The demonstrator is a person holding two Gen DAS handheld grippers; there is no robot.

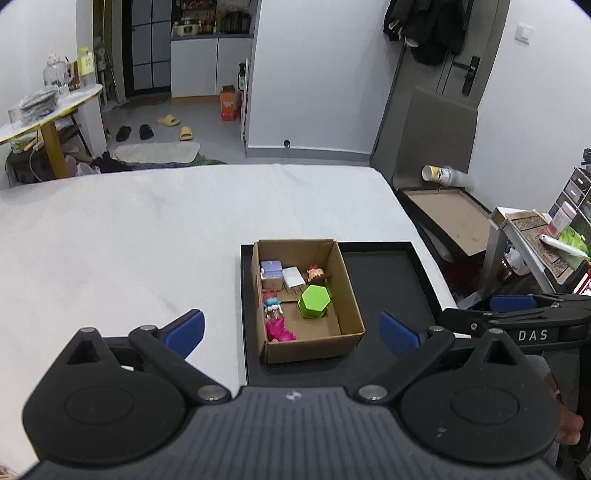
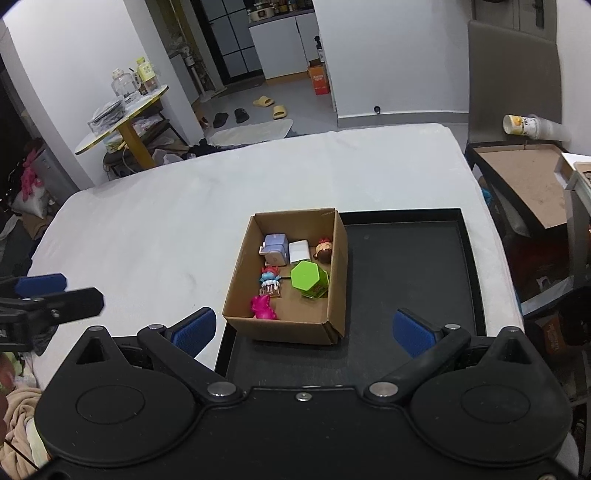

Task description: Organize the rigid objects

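Near the bottom of each view, the left gripper [image 1: 291,332] and right gripper [image 2: 304,330] both gape wide, holding nothing. Mid-frame, a cardboard box [image 2: 332,291] sits on the black tray's [image 2: 406,295] left part, holding a green hexagonal container [image 2: 306,277], a pink toy [image 2: 263,307], what seem small figurines, and a white cube [image 2: 300,251].

Background only: round table [image 2: 122,122] far left with jar [image 2: 122,83], bottle [image 2: 144,71] and stacked plates [image 2: 107,110] on top. Floor behind: black slippers [image 1: 135,132], yellow slippers [image 1: 176,126], pale mat [image 1: 157,152], orange carton [image 1: 229,103] against the wall. Coats [image 1: 424,26] hang on the door. Paper cup [image 2: 532,126] lies on its side, far right, above brown board [image 2: 524,177].
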